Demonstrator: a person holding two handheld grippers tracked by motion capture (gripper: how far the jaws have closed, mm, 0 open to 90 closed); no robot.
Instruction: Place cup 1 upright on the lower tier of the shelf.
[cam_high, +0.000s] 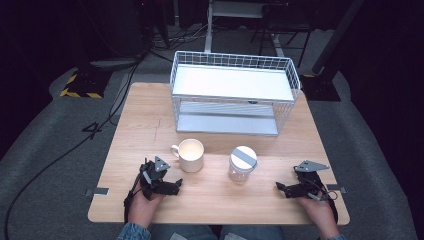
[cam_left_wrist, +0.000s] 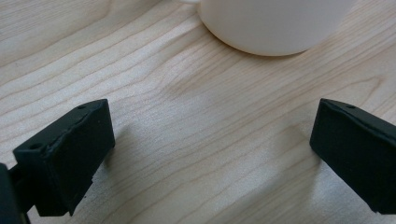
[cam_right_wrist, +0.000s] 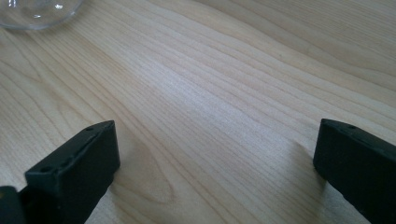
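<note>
Wooden table (cam_high: 215, 197) before us: our left gripper (cam_high: 176, 186) rests with jaws spread wide, empty, just short of the cream mug (cam_high: 190, 155). A lidded glass jar (cam_high: 242, 163), seemingly empty, stands right of it; the right gripper (cam_high: 280, 188) gapes wide nearby.

We've got a white wire rack (cam_high: 235, 92) at the far side of the wooden table (cam_high: 145, 120), two white shelves, both bare. Tape tabs on the table's near left (cam_high: 100, 191) and right (cam_high: 336, 188) edges. Grey carpet floor (cam_high: 45, 145) all round. Black cable (cam_high: 65, 152) runs across it on the left; a yellow-black striped base (cam_high: 80, 86) sits at far left.
</note>
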